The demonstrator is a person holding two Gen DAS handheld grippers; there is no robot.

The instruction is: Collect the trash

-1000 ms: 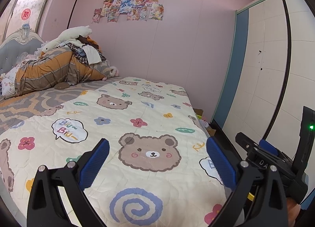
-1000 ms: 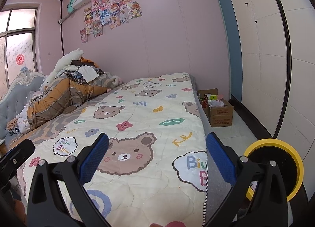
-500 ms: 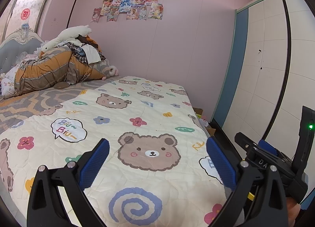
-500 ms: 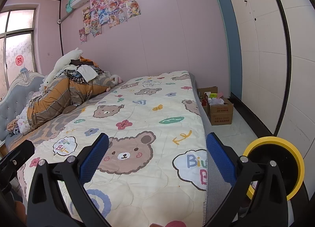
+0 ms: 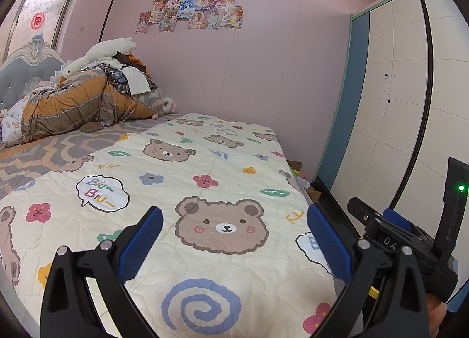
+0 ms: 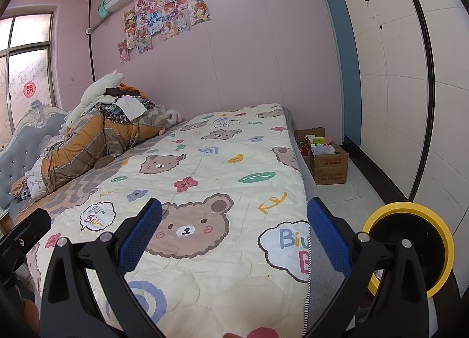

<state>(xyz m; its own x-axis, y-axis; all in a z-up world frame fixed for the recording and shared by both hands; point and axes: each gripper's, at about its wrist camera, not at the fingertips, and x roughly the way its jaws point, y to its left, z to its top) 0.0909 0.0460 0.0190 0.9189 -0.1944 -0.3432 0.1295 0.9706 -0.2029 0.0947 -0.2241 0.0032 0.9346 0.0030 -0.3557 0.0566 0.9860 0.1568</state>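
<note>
Pink walls enclosed a bed whose quilted bear-print cover [image 5: 222, 191] lay beneath both tools. Left gripper [image 5: 234, 245] and right gripper [image 6: 234, 240] hung over it, blue ribbed pads spread wide, grasping nothing. Ahead and right of the right gripper, past the mattress edge, stood a cardboard box [image 6: 329, 166] on the floor (packets and crumpled wrappers filled it). Heaped bedding [image 6: 96, 136] lay far ahead, left.
</note>
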